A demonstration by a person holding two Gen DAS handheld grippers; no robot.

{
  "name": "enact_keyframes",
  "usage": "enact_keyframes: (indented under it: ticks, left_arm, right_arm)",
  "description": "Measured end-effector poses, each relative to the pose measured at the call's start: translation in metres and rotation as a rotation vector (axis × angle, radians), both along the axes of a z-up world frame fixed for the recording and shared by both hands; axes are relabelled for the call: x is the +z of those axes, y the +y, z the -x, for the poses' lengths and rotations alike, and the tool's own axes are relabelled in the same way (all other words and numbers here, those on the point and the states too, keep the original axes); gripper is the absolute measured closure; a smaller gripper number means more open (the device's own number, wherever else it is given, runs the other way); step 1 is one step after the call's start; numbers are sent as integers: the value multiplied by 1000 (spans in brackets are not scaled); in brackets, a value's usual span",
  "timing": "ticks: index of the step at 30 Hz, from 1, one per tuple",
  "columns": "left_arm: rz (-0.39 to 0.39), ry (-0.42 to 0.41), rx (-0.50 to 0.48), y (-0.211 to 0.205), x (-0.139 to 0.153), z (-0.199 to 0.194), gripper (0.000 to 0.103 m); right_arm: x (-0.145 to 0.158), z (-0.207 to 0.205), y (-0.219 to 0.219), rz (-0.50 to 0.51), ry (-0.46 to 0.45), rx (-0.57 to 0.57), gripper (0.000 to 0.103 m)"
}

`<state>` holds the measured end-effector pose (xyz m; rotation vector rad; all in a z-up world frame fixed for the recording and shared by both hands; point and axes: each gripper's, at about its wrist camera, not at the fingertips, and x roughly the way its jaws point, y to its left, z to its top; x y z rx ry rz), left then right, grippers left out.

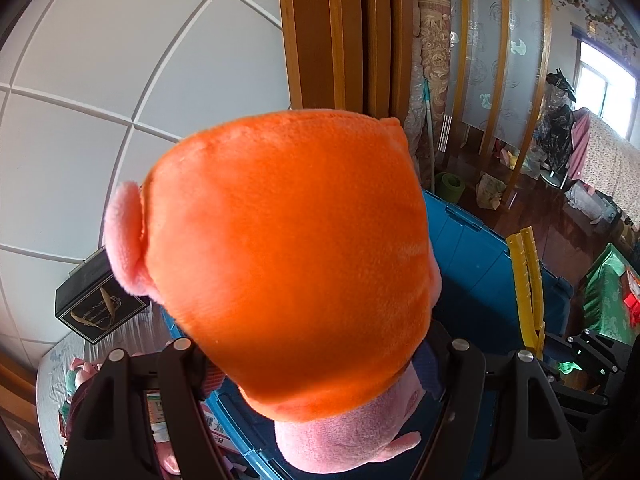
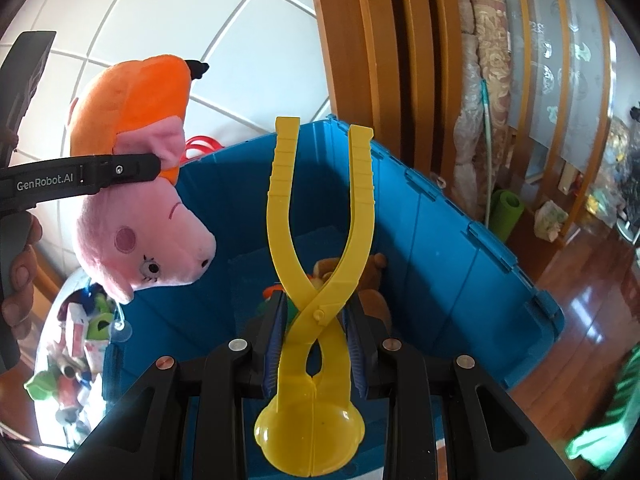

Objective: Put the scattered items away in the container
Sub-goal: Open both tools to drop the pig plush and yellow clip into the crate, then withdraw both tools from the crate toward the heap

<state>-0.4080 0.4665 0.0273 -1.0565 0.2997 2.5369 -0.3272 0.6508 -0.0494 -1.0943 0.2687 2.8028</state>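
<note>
Both tools are loaded over the blue bin (image 2: 460,240). The left tool (image 2: 160,168) is clamped on the pig plush (image 2: 152,240); the right tool (image 2: 316,344) grips the yellow tongs (image 2: 320,240) near the pivot. A brown plush (image 2: 372,280) already lies inside. More toys (image 2: 80,344) wait beyond the bin's left edge — too jumbled to name.

Both grippers (image 2: 316,344) matte black, silver screws behind blue-ribbed pads (image 2: 276,340); left gripper (image 2: 156,168) marked "GenRobot.AI" (white lettering).
</note>
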Motion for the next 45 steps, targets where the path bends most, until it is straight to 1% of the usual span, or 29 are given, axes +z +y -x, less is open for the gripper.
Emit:
enact_keyframes:
  ticks: [2, 4, 5, 6, 7, 8, 9, 10, 18, 31, 38, 45]
  left_arm:
    - [-3, -2, 5, 1, 0, 1, 27]
    - [-6, -3, 19, -1, 0, 1, 24]
    - [-3, -1, 33, -2, 0, 3, 16]
    - [8, -4, 40, -1, -1, 5, 3]
    - [23, -12, 38, 0, -3, 6, 0]
    - [40, -24, 33, 2, -6, 8, 0]
    - [51, -36, 27, 4, -8, 9, 0]
    - [52, -46, 21, 4, -10, 9, 0]
    - [18, -75, 29, -5, -16, 8, 0]
    - [-1, -71, 47, -21, -11, -2, 0]
    - [-18, -58, 87, -47, -8, -15, 0]
    - [-34, -55, 165, -93, -11, -34, 0]
  right_arm:
    - [0, 0, 1, -3, 0, 2, 75]
    - [1, 1, 1, -11, 3, 0, 75]
    - [2, 1, 0, -21, 5, -5, 74]
    - [3, 2, 0, -40, 7, -21, 71]
    - [3, 4, 0, -66, 4, -37, 41]
    - [4, 5, 0, -84, 7, -48, 0]
    - [5, 4, 0, -96, 22, -58, 3]
    - [5, 5, 0, -104, 23, -62, 0]
    - [-2, 14, 9, -67, 1, -45, 0]
    - [5, 14, -7, -74, 9, -17, 0]
    - [10, 11, -26, -83, 23, 19, 0]
    - [15, 15, -58, -93, 33, 88, 0]
